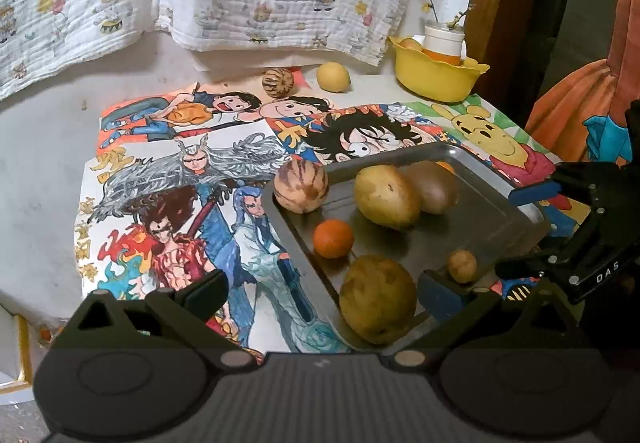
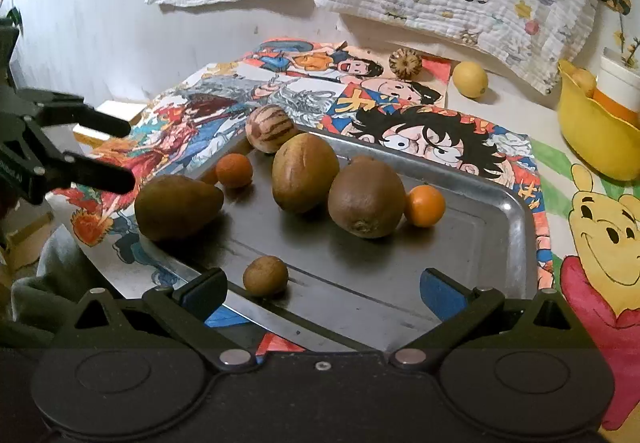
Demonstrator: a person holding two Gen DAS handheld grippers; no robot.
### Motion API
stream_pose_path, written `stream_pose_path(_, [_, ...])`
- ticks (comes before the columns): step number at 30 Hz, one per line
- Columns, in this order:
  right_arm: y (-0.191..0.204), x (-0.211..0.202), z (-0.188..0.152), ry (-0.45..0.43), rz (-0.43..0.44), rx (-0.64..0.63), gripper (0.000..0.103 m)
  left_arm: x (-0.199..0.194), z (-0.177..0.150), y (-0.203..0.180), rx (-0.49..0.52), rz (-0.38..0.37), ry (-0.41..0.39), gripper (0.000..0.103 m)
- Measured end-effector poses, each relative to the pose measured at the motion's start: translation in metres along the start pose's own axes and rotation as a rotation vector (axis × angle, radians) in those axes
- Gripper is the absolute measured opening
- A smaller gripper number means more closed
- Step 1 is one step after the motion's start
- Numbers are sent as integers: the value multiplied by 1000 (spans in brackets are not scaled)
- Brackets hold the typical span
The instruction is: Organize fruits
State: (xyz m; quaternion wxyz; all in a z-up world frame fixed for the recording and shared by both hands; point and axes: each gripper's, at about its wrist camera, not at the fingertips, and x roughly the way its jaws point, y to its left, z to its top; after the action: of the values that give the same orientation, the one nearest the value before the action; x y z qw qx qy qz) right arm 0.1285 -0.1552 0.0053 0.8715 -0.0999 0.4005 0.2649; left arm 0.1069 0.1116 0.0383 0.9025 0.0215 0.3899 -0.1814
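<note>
On metal tray (image 2: pixel 516 211): 7 fruits (image 2: pixel 366 199).

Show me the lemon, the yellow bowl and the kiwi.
lemon (image 2: pixel 470 79), right wrist view, middle of its skin.
yellow bowl (image 1: pixel 434 81), left wrist view, front wall.
kiwi (image 2: pixel 366 197), right wrist view, its fuzzy side.

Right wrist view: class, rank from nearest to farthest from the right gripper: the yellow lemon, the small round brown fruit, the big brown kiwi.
1. Small round brown fruit, on the tray's near edge, left.
2. Big brown kiwi, mid-tray.
3. Yellow lemon, off the tray, far right.
</note>
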Motion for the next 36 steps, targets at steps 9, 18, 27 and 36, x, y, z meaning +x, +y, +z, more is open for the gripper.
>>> stream_pose_path(9, [-4, 0, 10, 55, -9, -60, 102, 2, 15, 12, -3, 35, -15, 102])
stream_pose_path(18, [-25, 5, 23, 70, -28, -67, 102, 19, 43, 32, -5, 75, -25, 102])
stream_pose_path(27, [-50, 16, 52, 48, -62, -94, 102, 54, 81, 48, 27, 105, -14, 102])
stream_pose_path(36, [-69, 27, 103, -15, -147, -203, 102, 97, 128, 55, 143, 143, -17, 102])
